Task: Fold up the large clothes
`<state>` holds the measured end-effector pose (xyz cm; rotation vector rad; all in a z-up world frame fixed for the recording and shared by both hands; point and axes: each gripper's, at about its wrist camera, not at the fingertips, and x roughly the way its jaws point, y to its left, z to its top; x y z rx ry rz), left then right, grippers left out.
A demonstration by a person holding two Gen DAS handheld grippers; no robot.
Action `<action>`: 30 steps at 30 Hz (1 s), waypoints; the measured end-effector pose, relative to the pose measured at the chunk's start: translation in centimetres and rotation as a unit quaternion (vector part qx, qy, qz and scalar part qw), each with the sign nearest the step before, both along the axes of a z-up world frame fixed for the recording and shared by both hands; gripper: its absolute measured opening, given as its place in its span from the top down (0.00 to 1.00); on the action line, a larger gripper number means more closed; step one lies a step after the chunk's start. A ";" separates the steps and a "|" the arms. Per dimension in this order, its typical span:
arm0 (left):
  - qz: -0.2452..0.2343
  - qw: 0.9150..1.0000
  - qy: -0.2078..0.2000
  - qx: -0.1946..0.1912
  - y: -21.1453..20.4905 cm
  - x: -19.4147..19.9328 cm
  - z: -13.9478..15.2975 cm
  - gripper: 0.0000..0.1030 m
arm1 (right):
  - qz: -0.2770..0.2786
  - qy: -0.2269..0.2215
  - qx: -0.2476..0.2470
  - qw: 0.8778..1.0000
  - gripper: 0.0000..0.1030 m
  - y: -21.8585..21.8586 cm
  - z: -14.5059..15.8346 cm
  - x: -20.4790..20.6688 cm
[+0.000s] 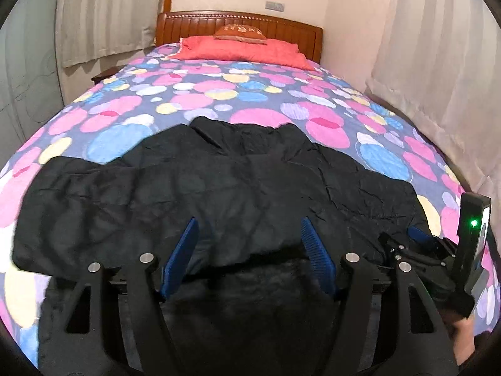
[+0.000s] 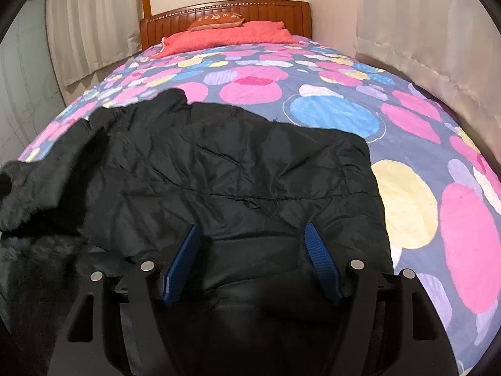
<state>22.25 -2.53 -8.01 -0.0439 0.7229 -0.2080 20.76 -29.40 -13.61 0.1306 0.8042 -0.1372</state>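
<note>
Both tongs, left tongs and right tongs, hover well open and empty over the near hem of the black coat spread ahead on the bed, seemingly between folds, next needing a fresh pinch.

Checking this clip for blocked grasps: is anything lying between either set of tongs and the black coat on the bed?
Nothing visible. The left tongs and right tongs both stand open right over the black coat, with only its own fabric beneath them. The red pillow lies far off by the headboard.
</note>
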 end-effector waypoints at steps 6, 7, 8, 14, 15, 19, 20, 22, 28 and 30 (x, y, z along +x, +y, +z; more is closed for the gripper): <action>0.049 0.998 -0.023 0.011 5.4 -2.2 1.4 0.34 | 0.025 -0.026 0.055 0.998 0.33 3.1 3.4 0.3; 0.061 0.998 -0.026 0.014 6.7 -2.5 1.4 0.34 | 0.031 -0.027 0.061 0.997 0.33 3.9 3.7 0.6; 0.068 0.997 -0.026 0.015 7.5 -2.7 1.5 0.34 | 0.040 -0.026 0.068 0.997 0.33 5.0 4.0 1.2; 0.117 0.993 -0.024 0.014 12.8 -3.1 1.2 0.34 | 0.081 -0.014 0.091 0.992 0.32 10.6 4.1 5.3; 0.126 0.992 -0.024 0.011 13.6 -3.2 1.2 0.34 | 0.086 -0.003 0.101 0.991 0.32 11.5 3.5 6.4; 0.145 0.989 -0.022 0.006 15.8 -2.9 1.1 0.34 | 0.107 0.029 0.132 0.985 0.64 13.7 1.5 8.2; 0.148 0.989 -0.022 0.005 16.1 -2.9 1.2 0.34 | 0.110 0.033 0.134 0.984 0.68 14.0 1.4 8.2; 0.153 0.988 -0.025 0.004 16.8 -2.8 1.3 0.34 | 0.117 0.020 0.140 0.983 0.82 14.0 1.9 7.8; 0.165 0.986 -0.030 -0.009 17.4 -2.4 1.6 0.33 | 0.072 -0.050 0.101 0.991 0.86 9.1 5.9 5.2; 0.164 0.986 -0.027 -0.007 17.1 -2.1 1.4 0.33 | 0.042 -0.061 0.068 0.995 0.86 6.4 6.6 4.5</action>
